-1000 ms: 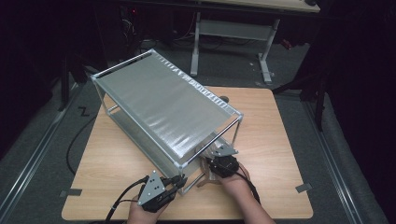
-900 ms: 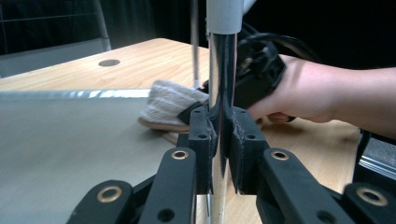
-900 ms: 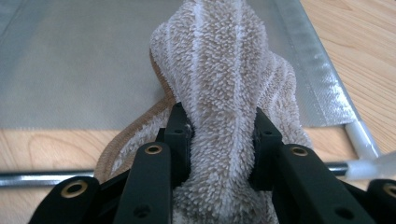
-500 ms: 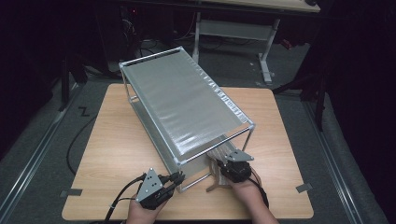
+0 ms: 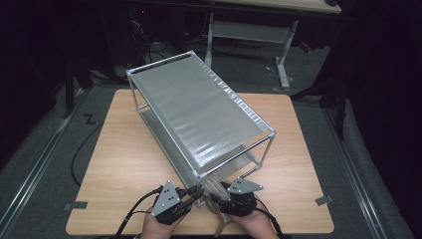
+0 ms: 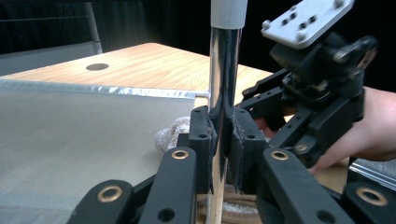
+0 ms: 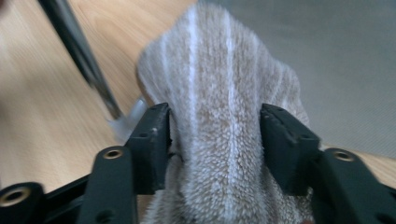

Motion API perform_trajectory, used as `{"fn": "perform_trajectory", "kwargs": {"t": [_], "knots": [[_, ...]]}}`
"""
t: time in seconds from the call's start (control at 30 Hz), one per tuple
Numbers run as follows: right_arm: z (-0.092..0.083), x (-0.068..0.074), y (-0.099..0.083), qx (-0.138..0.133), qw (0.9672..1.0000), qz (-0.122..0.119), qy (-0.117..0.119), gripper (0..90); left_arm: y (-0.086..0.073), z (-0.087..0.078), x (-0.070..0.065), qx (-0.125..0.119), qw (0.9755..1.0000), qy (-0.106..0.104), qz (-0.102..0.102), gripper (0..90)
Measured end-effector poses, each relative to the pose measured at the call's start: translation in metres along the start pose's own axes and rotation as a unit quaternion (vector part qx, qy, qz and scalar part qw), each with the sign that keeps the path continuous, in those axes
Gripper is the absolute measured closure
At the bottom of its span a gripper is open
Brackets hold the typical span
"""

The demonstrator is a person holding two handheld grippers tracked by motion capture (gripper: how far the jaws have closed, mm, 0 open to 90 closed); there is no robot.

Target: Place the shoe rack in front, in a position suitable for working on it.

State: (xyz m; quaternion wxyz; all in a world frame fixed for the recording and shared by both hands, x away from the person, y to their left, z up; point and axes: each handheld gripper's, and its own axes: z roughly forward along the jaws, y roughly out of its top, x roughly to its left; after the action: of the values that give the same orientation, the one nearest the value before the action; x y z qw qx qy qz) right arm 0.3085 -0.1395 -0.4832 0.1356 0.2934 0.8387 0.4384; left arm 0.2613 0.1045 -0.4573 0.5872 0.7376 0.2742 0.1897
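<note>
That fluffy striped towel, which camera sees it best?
The right gripper view: the towel is close between the right gripper's jaws. The left gripper view catches a corner behind the rack post; the high view barely shows it.

We see a fluffy, striped cloth towel (image 7: 224, 140), a glossy metal rack post (image 6: 223, 70), and a smooth wood-grain tabletop (image 5: 124, 164).

High view: above the near edge of the table (image 5: 124, 164), facing forward and down. Left gripper view: level, close against the rack's corner post (image 6: 227, 70). Right gripper view: very close, apparently beside that post (image 7: 79, 56); somewhat blurred.
</note>
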Motion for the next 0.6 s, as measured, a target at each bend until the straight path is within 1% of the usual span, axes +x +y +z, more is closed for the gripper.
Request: {"fn": "perform_trajectory", "kwargs": {"t": [0.07,0.17,0.2,0.3,0.33,0.4,0.43,0.5,0.53,0.6], "knots": [[-0.008,-0.001,0.001,-0.017,0.9998,0.008,-0.003,41.8,0.0,0.001,0.0,-0.001,1.0,-0.001,0.0,80.4],[-0.018,-0.002,-0.001,-0.03,0.9993,0.018,-0.016,42.6,0.0,0.002,0.0,-0.001,1.0,-0.002,-0.001,80.4],[-0.019,-0.002,-0.002,-0.028,0.9993,0.018,-0.017,43.9,0.0,0.002,0.0,-0.002,1.0,-0.003,-0.002,80.4],[-0.018,0.003,-0.006,-0.013,0.9992,-0.004,-0.037,47.2,0.001,0.003,0.0,-0.001,1.0,-0.005,-0.001,80.4],[-0.016,0.004,-0.007,-0.009,0.9991,-0.002,-0.04,48.7,0.001,0.004,0.0,0.0,1.0,-0.005,-0.001,80.4],[-0.011,0.005,-0.008,0.0,0.9992,-0.005,-0.041,51.3,0.001,0.004,-0.001,-0.001,1.0,-0.006,-0.002,80.4],[-0.007,0.005,-0.009,0.009,0.9991,-0.008,-0.041,52.7,0.001,0.005,-0.001,-0.001,1.0,-0.006,-0.003,80.4],[-0.001,0.009,-0.011,0.024,0.9993,-0.009,-0.028,54.1,0.001,0.005,-0.001,-0.002,1.0,-0.006,-0.004,80.4],[0.0,0.012,-0.012,0.021,0.9995,-0.015,-0.021,55.1,0.001,0.005,-0.001,-0.002,1.0,-0.006,-0.004,80.4],[0.001,0.018,-0.01,0.014,0.9995,-0.028,0.007,57.4,0.001,0.005,-0.001,-0.003,1.0,-0.007,-0.005,80.4]]}}
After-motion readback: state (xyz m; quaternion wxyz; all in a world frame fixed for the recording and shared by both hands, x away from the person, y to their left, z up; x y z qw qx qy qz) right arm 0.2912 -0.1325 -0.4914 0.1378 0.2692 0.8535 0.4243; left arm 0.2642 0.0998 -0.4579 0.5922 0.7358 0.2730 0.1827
